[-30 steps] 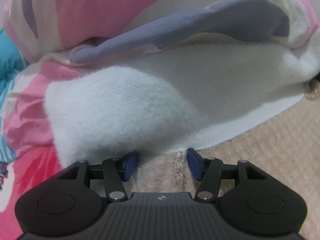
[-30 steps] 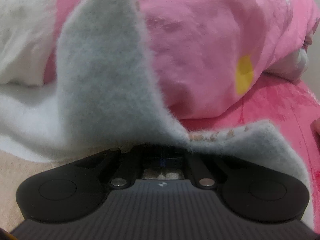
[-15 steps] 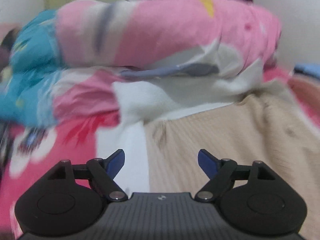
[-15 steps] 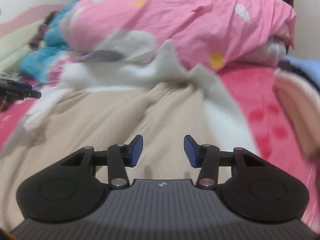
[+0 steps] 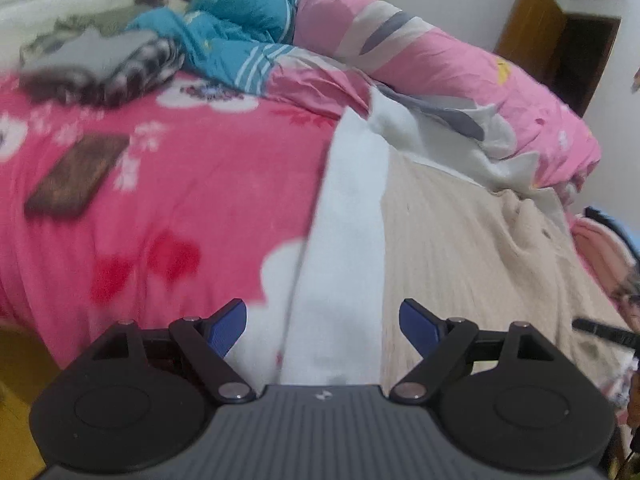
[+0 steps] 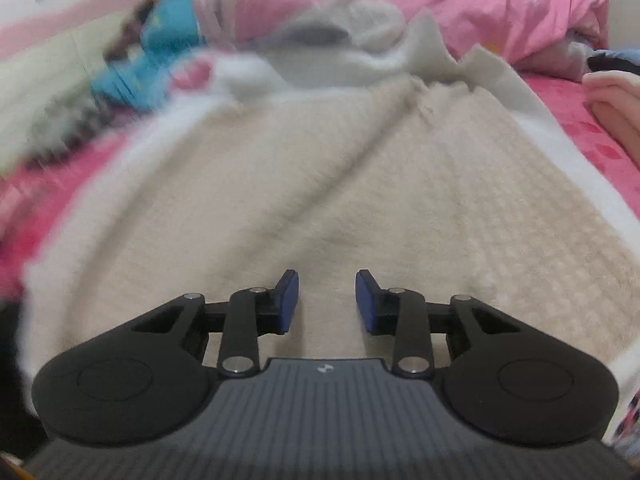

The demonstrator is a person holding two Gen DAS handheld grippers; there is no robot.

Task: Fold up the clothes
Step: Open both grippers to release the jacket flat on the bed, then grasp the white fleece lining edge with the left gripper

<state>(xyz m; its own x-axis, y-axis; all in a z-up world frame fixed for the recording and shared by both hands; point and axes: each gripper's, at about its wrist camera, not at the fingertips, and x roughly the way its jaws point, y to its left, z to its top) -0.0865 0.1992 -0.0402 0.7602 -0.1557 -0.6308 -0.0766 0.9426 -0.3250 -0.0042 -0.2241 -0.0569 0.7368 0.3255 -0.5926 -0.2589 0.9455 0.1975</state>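
left wrist: beige garment [image 5: 472, 240] lies lengthwise, running away toward pink quilt [image 5: 440, 60].

1. A beige knit garment with a white fleece lining [image 5: 460, 240] lies spread on a pink floral bedsheet [image 5: 180, 200], its lining strip along the left edge.
2. Behind it, a rolled pink patterned quilt [image 5: 440, 60] runs across the bed, touching the garment's far edge.
3. To the quilt's left sits a bunched teal quilt [image 5: 240, 20]; a checked folded cloth [image 5: 132, 68] lies farther left.
4. A flat brown rectangular object [image 5: 76, 176] rests on the sheet, well left of the garment.
5. The left gripper [image 5: 323, 324] hangs above the lining strip; the right gripper [image 6: 327, 300] above the garment's middle.
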